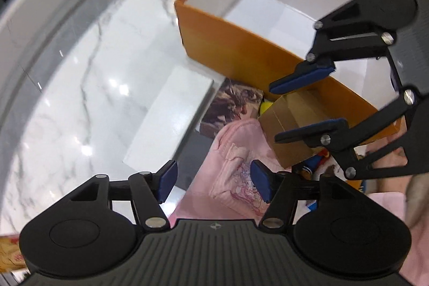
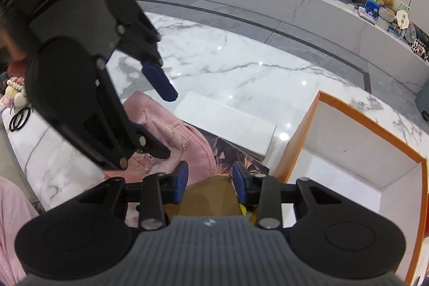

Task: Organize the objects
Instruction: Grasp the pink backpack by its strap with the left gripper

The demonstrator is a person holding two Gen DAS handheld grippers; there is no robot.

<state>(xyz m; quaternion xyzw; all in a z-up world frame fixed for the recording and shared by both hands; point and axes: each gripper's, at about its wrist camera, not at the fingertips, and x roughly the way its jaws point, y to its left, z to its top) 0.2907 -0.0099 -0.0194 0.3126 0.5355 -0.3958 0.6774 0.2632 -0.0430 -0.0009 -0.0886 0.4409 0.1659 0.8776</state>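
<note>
My right gripper (image 2: pixel 211 182) points down at a small brown cardboard box (image 2: pixel 207 195), which fills the gap between its blue pads, so it is shut on it. In the left wrist view the right gripper (image 1: pixel 273 113) straddles that cardboard box (image 1: pixel 291 149) just in front of the orange box (image 1: pixel 241 52). The orange box has a white, empty inside. My left gripper (image 1: pixel 214 184) hangs open over a pink garment (image 1: pixel 230 160) with nothing between its pads. From the right wrist view the left gripper (image 2: pixel 170 125) stands wide above the pink garment (image 2: pixel 171 133).
A flat white box (image 1: pixel 171 114) lies on the marble table (image 1: pixel 80 98) beside a dark printed card (image 1: pixel 233 103). Something yellow (image 1: pixel 266 106) peeks out by the cardboard box. Scissors (image 2: pixel 18 119) and soft toys lie at the far left. The orange box's rim (image 2: pixel 375 122) is at the right.
</note>
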